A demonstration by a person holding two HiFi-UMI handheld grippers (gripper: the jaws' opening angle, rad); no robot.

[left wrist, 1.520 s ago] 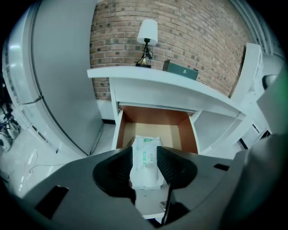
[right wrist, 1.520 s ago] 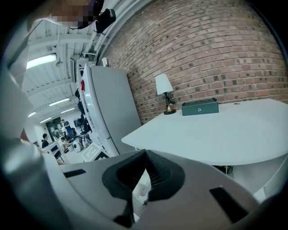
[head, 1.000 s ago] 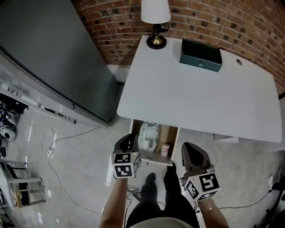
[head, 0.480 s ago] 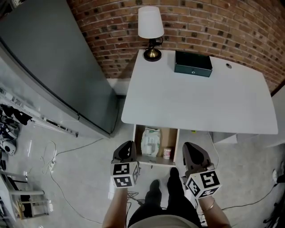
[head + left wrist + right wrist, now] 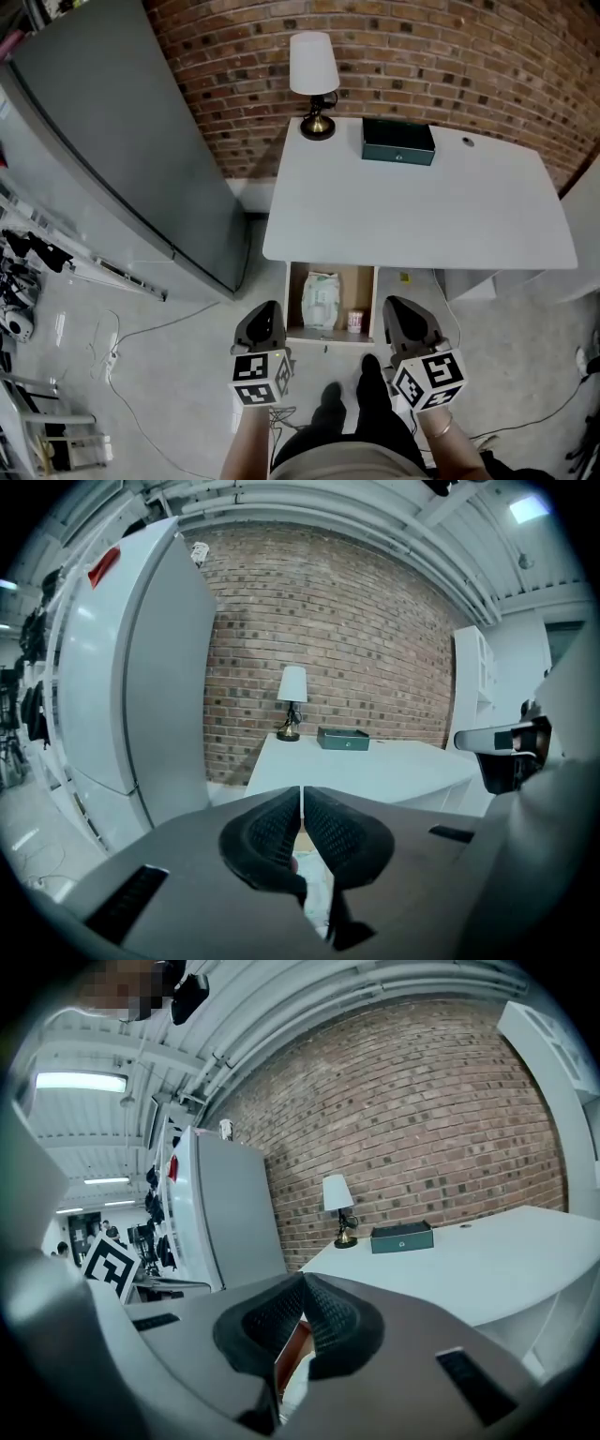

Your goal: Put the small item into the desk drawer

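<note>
Under the white desk [image 5: 412,206] the wooden drawer [image 5: 362,279] stands pulled out. A small cup with a red band [image 5: 355,322] stands in its front right corner, beside a white packet [image 5: 322,298]. My left gripper [image 5: 263,310] hovers just left of the drawer's front. Its jaws have just been closing and now meet with nothing between them, as the left gripper view [image 5: 301,795] shows. On the other side of the drawer front, my right gripper [image 5: 397,306] is shut and holds nothing [image 5: 303,1284].
A lamp [image 5: 313,67] and a dark green box [image 5: 398,141] stand at the desk's back edge against the brick wall. A tall grey fridge [image 5: 122,141] flanks the desk's left. Cables [image 5: 112,323] lie on the floor. The person's shoes [image 5: 347,398] stand before the drawer.
Both grippers have lifted and drawn back from the drawer front toward the person. The head view has tilted up, so more of the wall and desk shows.
</note>
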